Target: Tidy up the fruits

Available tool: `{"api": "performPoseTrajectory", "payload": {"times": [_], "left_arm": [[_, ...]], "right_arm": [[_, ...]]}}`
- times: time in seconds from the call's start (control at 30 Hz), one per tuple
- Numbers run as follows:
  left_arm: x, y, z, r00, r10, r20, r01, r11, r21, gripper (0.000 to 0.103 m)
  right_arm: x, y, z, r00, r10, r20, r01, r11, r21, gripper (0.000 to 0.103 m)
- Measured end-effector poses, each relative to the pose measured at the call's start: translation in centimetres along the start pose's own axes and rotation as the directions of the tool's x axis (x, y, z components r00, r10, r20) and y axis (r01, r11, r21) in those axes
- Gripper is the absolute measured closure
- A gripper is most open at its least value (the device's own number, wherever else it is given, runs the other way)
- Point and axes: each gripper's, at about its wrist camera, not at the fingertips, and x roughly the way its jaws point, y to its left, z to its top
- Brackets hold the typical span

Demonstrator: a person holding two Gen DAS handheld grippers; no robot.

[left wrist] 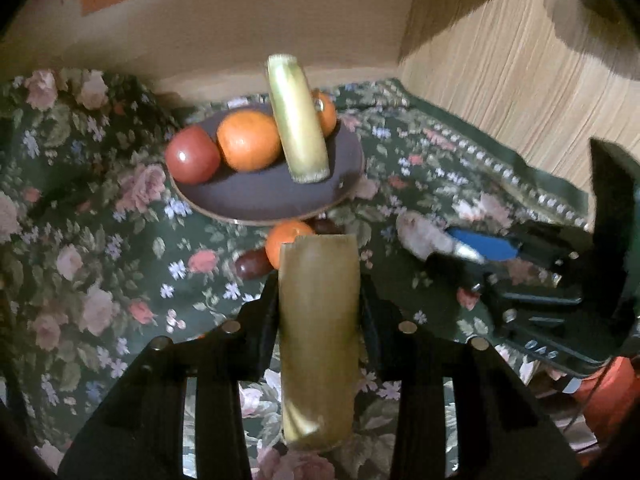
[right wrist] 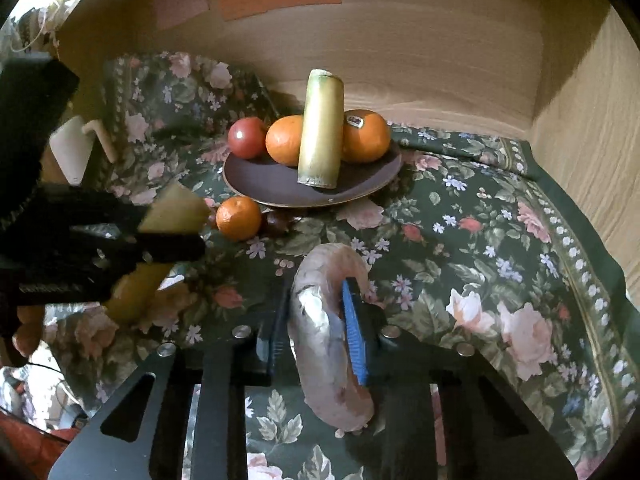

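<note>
1. The dark green floral tablecloth [right wrist: 500, 240] covers the whole work surface inside a light wooden alcove [right wrist: 440, 60], and everything else sits on it.
2. The round dark brown plate [right wrist: 260, 184] stands near the back wall. It carries a red apple [right wrist: 247, 137], two oranges [right wrist: 285, 140], one of them stickered, and a yellowish-green cut cane segment [right wrist: 322, 128] lying between them, leaning up on the fruit.
3. The left gripper [left wrist: 318, 276] is clamped on a second yellow-green cane segment [left wrist: 318, 320]. The piece runs lengthwise between the fingers, pressed from both sides, its far end pointing toward the plate.
4. The right gripper [right wrist: 320, 320] grips a pale pinkish curved tuber-like piece [right wrist: 324, 340]. The blue pad [right wrist: 352, 332] presses its right flank, and the curved end pokes out ahead of the fingertips.
5. A small loose mandarin [right wrist: 238, 217] lies on the cloth just in front of the plate rim, with a dark red-brown round fruit [right wrist: 278, 222] beside it, apparently touching; what kind it is I cannot tell.
6. Judged from this, the step in hand is carrying: both pieces are gripped and off the plate. The next move calls for bringing the left piece over the bare front of the plate, lowering it beside the leaning cane without knocking it, then releasing. The mandarin and dark fruit are not yet collected.
</note>
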Motion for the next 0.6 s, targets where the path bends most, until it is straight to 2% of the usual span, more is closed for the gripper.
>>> {"api": "performPoseTrajectory", "payload": {"times": [0.1, 0.17, 0.47, 0.6], "left_arm": [[-0.9, 0.0, 0.1, 1.0, 0.0, 0.03, 0.0, 1.0, 0.006, 0.066], [-1.6, 0.0, 0.0, 0.999, -0.005, 0.047, 0.004, 1.0, 0.009, 0.066], [-3.1, -0.9, 0.1, 0.996, -0.023, 0.084, 0.02, 0.999, 0.031, 0.066], [-3.0, -0.9, 0.1, 0.995, -0.023, 0.095, 0.02, 1.0, 0.023, 0.067]], "right_arm": [[0.4, 0.4, -0.3, 0.999, -0.031, -0.019, 0.03, 0.999, -0.033, 0.076], [1.2, 0.5, -0.7, 0.996, -0.06, -0.06, 0.058, 0.998, -0.035, 0.065], [1.9, -0.3, -0.7, 0.995, -0.041, -0.087, 0.04, 0.999, -0.018, 0.056], [2.7, -0.7, -0.2, 0.995, -0.017, -0.094, 0.018, 1.0, 0.004, 0.055]]}}
